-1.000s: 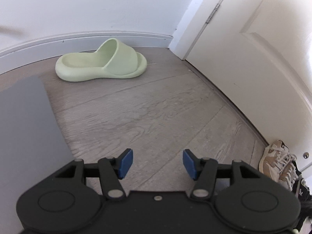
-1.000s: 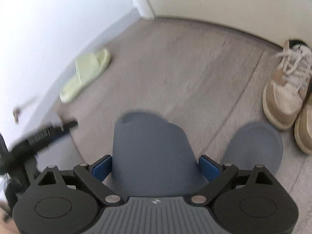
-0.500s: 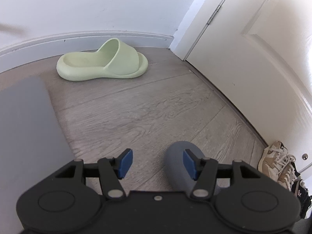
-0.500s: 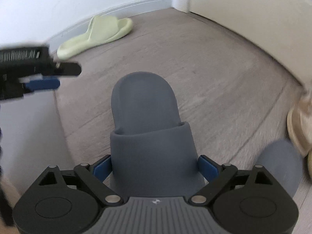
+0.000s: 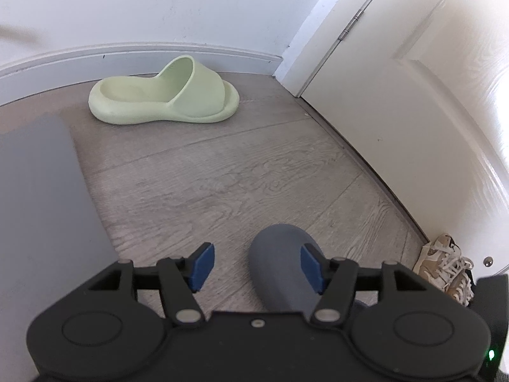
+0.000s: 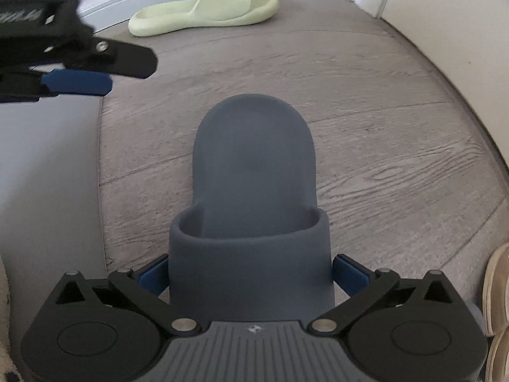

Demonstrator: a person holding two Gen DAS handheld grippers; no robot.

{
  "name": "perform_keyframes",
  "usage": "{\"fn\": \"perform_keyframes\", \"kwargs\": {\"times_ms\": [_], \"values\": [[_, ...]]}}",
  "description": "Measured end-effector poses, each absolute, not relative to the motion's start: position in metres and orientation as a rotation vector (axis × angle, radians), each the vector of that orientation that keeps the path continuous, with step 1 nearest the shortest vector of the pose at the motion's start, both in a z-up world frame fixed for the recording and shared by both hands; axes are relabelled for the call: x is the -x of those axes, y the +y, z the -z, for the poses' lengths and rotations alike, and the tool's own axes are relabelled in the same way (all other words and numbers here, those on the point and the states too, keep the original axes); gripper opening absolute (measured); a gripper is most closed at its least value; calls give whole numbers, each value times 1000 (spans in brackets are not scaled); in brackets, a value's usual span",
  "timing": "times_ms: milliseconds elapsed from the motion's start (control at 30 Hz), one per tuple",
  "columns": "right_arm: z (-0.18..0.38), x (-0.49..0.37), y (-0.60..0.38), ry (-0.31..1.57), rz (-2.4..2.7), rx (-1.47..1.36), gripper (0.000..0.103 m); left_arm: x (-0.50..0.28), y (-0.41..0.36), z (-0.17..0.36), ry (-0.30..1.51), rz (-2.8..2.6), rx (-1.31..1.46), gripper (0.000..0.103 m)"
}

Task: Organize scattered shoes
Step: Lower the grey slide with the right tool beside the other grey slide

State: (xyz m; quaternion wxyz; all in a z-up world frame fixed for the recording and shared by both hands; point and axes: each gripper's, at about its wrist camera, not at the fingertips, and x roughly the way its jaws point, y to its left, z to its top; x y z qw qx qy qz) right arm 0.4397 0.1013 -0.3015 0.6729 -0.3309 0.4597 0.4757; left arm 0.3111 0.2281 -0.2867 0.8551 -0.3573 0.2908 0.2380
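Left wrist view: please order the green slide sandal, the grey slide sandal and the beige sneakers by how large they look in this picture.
1. Green slide sandal: largest, seen whole.
2. Grey slide sandal: only its heel end shows, and it lies nearest the camera, so its true size is unsure.
3. Beige sneakers: smallest, at the picture's edge by the door.

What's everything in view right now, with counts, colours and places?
green slide: 1, pale green, on the floor against the skirting board
grey slide: 1, dark grey, on the floor between the right gripper's fingers
sneakers: 2, beige and white, by the door at the far right
flat panel: 1, grey, at the left edge; what it is I cannot tell
door: 1, white, on the right
floor: grey wood planks
left gripper: 1, black with blue pads, open, holding nothing
right gripper: 1, black with blue pads, jaws just opened wider, the grey slide between them
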Motion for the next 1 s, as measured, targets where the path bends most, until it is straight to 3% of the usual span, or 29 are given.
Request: {"fn": "perform_keyframes", "kwargs": {"times_ms": [367, 600, 1000], "values": [[304, -453, 114, 1090, -1075, 743, 103, -310, 228, 287, 613, -484, 762, 62], [294, -446, 81, 1044, -1033, 526, 100, -306, 229, 288, 601, -496, 777, 62], [201, -453, -38, 917, -845, 116, 98, -309, 216, 282, 611, -489, 693, 62]]}}
